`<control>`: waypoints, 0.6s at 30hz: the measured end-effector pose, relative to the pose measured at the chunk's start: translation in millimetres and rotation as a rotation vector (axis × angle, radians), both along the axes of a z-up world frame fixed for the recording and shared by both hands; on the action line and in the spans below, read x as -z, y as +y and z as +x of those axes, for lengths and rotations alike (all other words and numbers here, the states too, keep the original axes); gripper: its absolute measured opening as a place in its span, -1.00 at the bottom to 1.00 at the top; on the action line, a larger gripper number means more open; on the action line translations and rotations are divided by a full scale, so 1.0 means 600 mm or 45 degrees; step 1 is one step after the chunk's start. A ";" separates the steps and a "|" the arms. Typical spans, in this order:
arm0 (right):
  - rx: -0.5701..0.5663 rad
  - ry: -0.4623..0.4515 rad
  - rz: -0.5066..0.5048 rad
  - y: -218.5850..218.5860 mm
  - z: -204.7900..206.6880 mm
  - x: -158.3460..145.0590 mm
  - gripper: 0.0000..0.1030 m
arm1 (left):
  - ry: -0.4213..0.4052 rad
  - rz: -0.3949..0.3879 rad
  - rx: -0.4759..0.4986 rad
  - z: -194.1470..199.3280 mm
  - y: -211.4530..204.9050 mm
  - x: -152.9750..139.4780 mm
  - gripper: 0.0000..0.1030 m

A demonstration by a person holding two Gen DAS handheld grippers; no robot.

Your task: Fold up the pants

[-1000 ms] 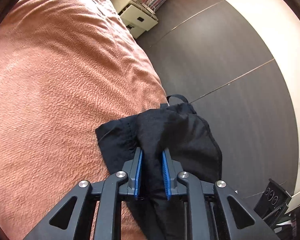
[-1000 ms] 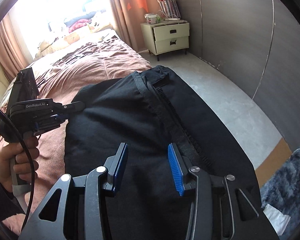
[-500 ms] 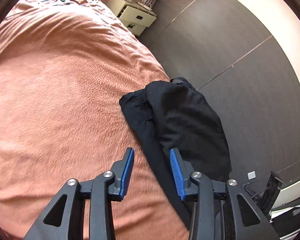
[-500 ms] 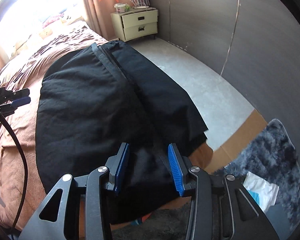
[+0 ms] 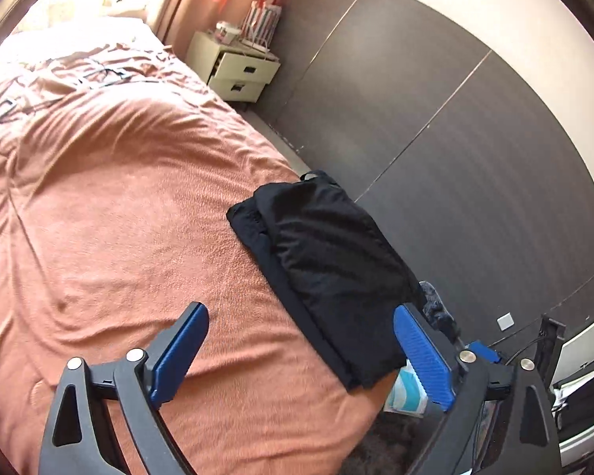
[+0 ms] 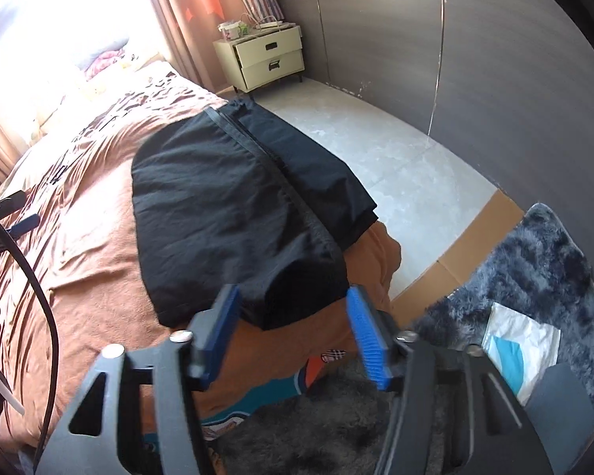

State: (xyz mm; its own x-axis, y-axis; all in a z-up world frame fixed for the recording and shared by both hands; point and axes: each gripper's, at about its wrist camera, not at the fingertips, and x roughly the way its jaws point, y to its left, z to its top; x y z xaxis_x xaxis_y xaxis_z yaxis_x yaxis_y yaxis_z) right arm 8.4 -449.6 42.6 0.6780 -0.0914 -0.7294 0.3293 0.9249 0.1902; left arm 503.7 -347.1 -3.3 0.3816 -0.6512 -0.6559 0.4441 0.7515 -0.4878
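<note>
The black pants (image 5: 328,261) lie folded in a flat stack along the right edge of the bed, over the pink-brown blanket (image 5: 111,217). My left gripper (image 5: 301,352) hangs above and short of them, its jaws opening wide with nothing between the blue pads. In the right wrist view the same pants (image 6: 233,213) reach the bed's near corner. My right gripper (image 6: 293,336) sits just back from their near fold, jaws opening, pads clear of the cloth. The left gripper's tip (image 6: 23,223) and a hand show at the far left.
A cream nightstand (image 6: 267,57) with a striped bag stands by the dark wall panels. Grey floor runs beside the bed. A shaggy grey rug (image 6: 542,261) with a white and blue packet (image 6: 518,348) and a strip of cardboard lie below the bed's corner. A black cable hangs at left.
The left gripper let go of the pants, opened wide and drew back and up. The right gripper also pulled back off the pants and widened its jaws. The pants stay folded.
</note>
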 end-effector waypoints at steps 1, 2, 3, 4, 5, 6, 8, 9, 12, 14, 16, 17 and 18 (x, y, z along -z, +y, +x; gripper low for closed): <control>0.002 -0.011 -0.001 0.007 -0.009 -0.008 0.40 | -0.008 0.014 0.004 -0.010 0.005 -0.010 0.95; 0.000 -0.018 0.009 0.016 -0.021 -0.016 0.54 | -0.015 0.021 0.010 -0.018 0.010 -0.020 0.99; -0.002 -0.017 0.017 0.024 -0.032 -0.025 0.61 | -0.023 0.024 0.015 -0.028 0.015 -0.031 0.99; 0.000 -0.013 0.015 0.030 -0.040 -0.035 0.67 | -0.035 0.030 0.025 -0.039 0.022 -0.041 0.99; 0.004 -0.012 0.004 0.040 -0.050 -0.046 0.74 | -0.049 0.040 0.039 -0.050 0.025 -0.048 0.99; 0.008 -0.018 -0.008 0.049 -0.061 -0.056 0.79 | -0.064 0.053 0.058 -0.063 0.028 -0.059 0.99; 0.000 -0.053 -0.020 0.066 -0.080 -0.079 0.96 | -0.096 0.075 0.094 -0.086 0.035 -0.076 0.99; 0.001 -0.065 -0.024 0.074 -0.089 -0.088 1.00 | -0.112 0.088 0.100 -0.098 0.040 -0.084 0.99; 0.005 -0.099 -0.035 0.101 -0.122 -0.115 1.00 | -0.155 0.103 0.107 -0.134 0.057 -0.108 0.99; 0.000 -0.115 -0.043 0.118 -0.139 -0.130 1.00 | -0.179 0.104 0.105 -0.156 0.071 -0.124 0.99; -0.005 -0.125 -0.060 0.134 -0.156 -0.143 1.00 | -0.195 0.099 0.103 -0.175 0.086 -0.138 0.99; -0.005 -0.132 -0.067 0.142 -0.166 -0.150 1.00 | -0.204 0.101 0.099 -0.185 0.094 -0.144 0.99; -0.008 -0.141 -0.069 0.149 -0.175 -0.155 1.00 | -0.218 0.105 0.094 -0.196 0.102 -0.151 0.99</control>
